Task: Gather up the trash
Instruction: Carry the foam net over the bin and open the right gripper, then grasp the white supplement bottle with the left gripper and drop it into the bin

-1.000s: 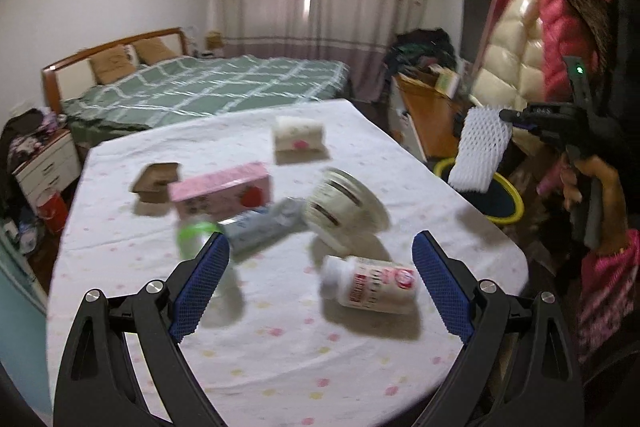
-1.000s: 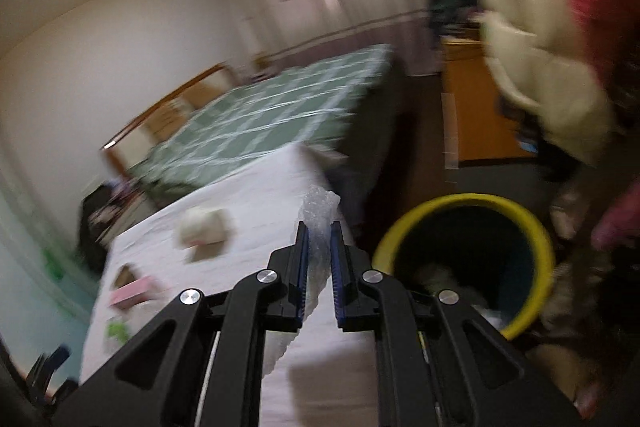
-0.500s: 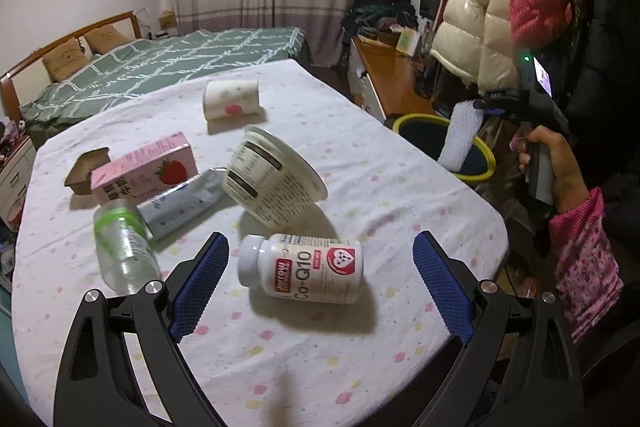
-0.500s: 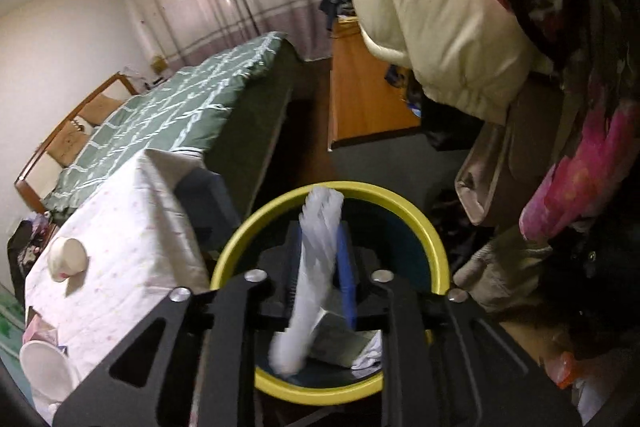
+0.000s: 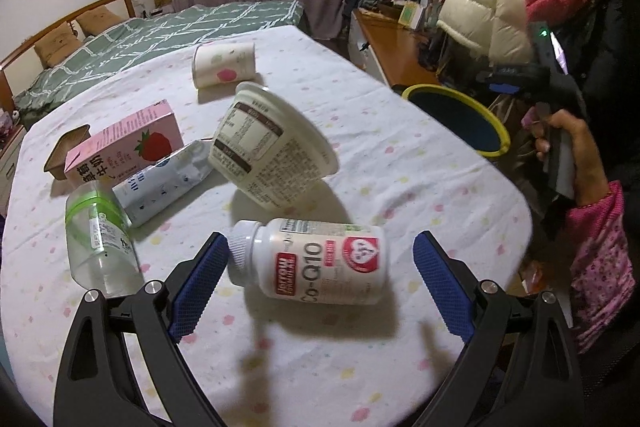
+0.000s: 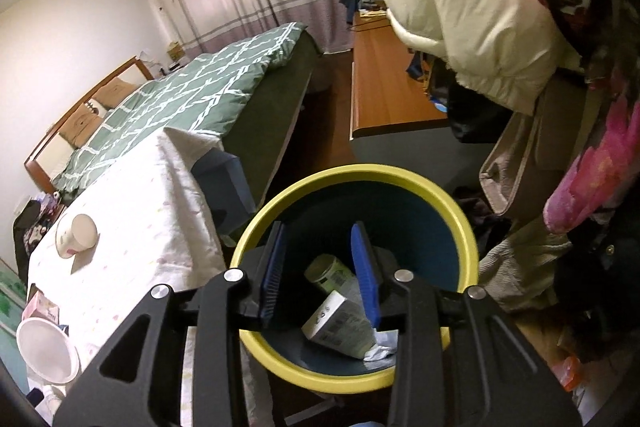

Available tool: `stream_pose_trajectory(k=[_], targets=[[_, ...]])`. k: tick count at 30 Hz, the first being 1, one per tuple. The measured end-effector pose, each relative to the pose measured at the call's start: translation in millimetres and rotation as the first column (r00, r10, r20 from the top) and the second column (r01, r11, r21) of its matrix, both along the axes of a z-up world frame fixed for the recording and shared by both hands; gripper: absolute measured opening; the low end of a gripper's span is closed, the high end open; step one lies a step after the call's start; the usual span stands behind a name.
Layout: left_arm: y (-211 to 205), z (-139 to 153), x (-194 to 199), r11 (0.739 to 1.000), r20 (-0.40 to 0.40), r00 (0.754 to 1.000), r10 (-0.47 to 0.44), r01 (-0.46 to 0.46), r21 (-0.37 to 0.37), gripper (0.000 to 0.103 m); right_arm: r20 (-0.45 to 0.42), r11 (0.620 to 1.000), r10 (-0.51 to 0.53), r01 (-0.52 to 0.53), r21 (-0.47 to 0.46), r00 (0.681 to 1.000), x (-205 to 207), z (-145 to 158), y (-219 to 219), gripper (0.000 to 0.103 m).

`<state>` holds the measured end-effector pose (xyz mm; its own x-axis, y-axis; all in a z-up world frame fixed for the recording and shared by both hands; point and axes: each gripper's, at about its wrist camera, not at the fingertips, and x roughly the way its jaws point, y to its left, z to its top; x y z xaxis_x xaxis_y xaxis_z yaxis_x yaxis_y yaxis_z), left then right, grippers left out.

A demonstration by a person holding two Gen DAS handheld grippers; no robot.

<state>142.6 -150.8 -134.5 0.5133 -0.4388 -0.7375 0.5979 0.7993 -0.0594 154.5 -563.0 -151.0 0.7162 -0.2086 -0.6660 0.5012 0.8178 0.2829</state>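
Note:
My left gripper (image 5: 316, 283) is open, its jaws on either side of a white Co-Q10 pill bottle (image 5: 312, 261) lying on the white tablecloth (image 5: 400, 187). Beyond it lie a large paper bowl (image 5: 268, 151), a clear bottle with a green band (image 5: 98, 235), a blue-white pouch (image 5: 160, 183), a pink strawberry milk carton (image 5: 124, 145), a small brown tray (image 5: 66, 155) and a paper cup (image 5: 224, 65). My right gripper (image 6: 320, 277) is open and empty above the yellow-rimmed bin (image 6: 460, 223), which holds a carton (image 6: 340, 323) and a can (image 6: 330, 269). The bin also shows in the left wrist view (image 5: 496, 131).
The bin stands on the floor off the table's right edge. A wooden desk (image 6: 384, 83) and hanging coats (image 6: 472, 23) are behind it. A bed with a green cover (image 5: 180, 31) lies beyond the table. The bowl (image 6: 46, 351) and cup (image 6: 76, 235) show at left.
My right gripper moved over the bin and opened; the white foam net it held is gone from its jaws. My left gripper moved closer to the pill bottle.

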Motion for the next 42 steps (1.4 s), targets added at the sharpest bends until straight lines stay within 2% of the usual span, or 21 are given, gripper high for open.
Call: stream_pose_trajectory(k=[13,15,17,27,34,38,42], targets=[[-4.9,-19.2,18.5,0.998,-0.022,0.999,-0.027,0.028,0.063,0.092,-0.022,0.998,0.051,-0.051,0.029,0.998,8.9,-9.9,13.2,0.035],[-5.5,-19.2,19.0,0.998,-0.023,0.999,-0.033,0.034,0.056,0.091,-0.023,0.998,0.057,-0.056,0.031,0.998,9.3,-10.9,14.7,0.035],[-5.7,-17.8,18.9,0.998,-0.027,0.999,-0.039,0.040,0.042,0.084,-0.023,0.998,0.062,-0.061,0.033,0.998,9.8,-11.3,15.1,0.035],[-24.1,-7.0,0.7,0.993,-0.043,0.993,-0.107,0.109,0.045,0.083,-0.002,0.996,0.087,-0.087,0.036,0.996,0.0,-5.9,19.8,0.035],[-66.3,15.8,8.1,0.985,-0.017,0.985,-0.170,0.170,-0.001,0.083,0.014,0.997,0.067,-0.067,-0.032,0.998,-23.8,7.2,22.4,0.035],[-113.9,21.7,29.5,0.976,-0.032,0.976,-0.214,0.213,-0.036,0.083,-0.002,0.997,0.033,-0.033,-0.068,0.999,-39.9,7.0,15.8,0.035],[-171.0,17.4,45.1,0.967,-0.055,0.966,-0.254,0.253,-0.037,0.083,-0.017,0.997,-0.009,0.007,-0.080,1.000,-57.4,1.8,1.7,0.038]])
